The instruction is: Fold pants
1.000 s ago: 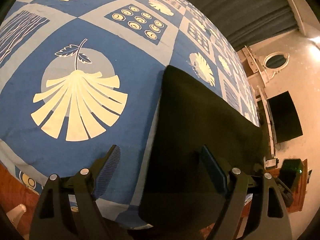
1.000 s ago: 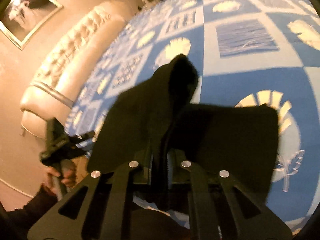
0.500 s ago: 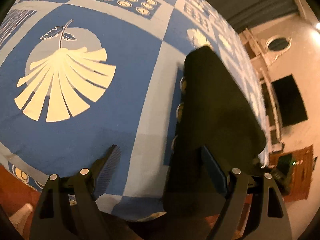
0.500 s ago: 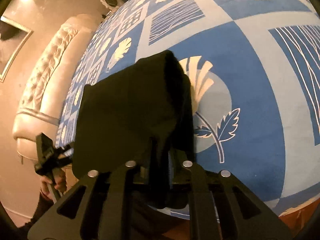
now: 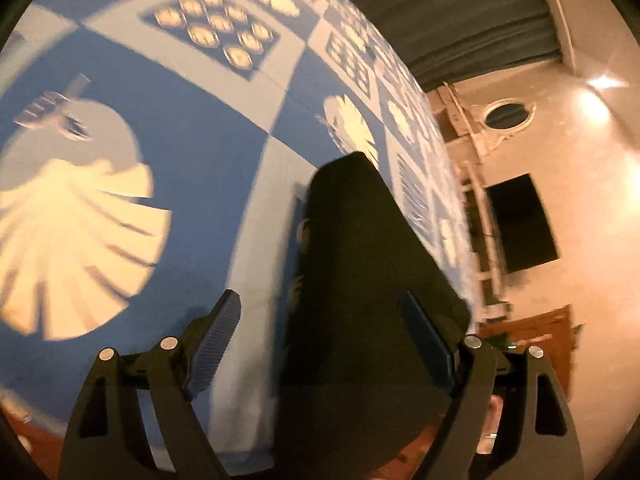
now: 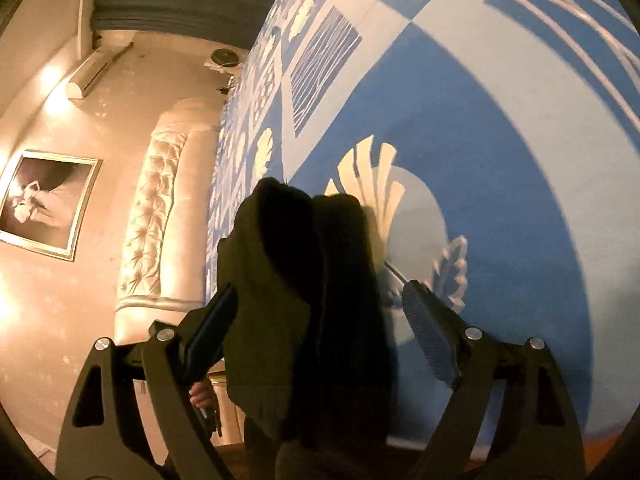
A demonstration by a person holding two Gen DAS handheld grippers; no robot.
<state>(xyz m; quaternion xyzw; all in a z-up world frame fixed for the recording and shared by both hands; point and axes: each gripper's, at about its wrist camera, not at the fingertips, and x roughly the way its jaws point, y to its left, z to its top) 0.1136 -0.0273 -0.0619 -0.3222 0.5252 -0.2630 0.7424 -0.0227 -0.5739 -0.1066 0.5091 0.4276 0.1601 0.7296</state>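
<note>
The black pants (image 5: 368, 280) lie folded in a narrow stack on the blue patterned bedspread (image 5: 180, 140), near its front edge. My left gripper (image 5: 324, 340) is open, its fingers apart on either side of the stack's near end, holding nothing. In the right wrist view the pants (image 6: 304, 280) show as a bunched dark pile between the fingers. My right gripper (image 6: 320, 328) is open, with its fingers wide on both sides of the cloth. The near part of the pants hangs over the bed edge, out of sight.
The bedspread (image 6: 500, 120) covers a wide bed. A tufted cream headboard (image 6: 160, 220) stands at the left in the right wrist view. A dark screen (image 5: 520, 228) and wooden furniture (image 5: 540, 340) stand beyond the bed's right edge.
My right gripper was shut on the pants and has opened, letting the cloth go. The pants went from a spread sheet to a narrow folded stack. My left gripper stayed open.
</note>
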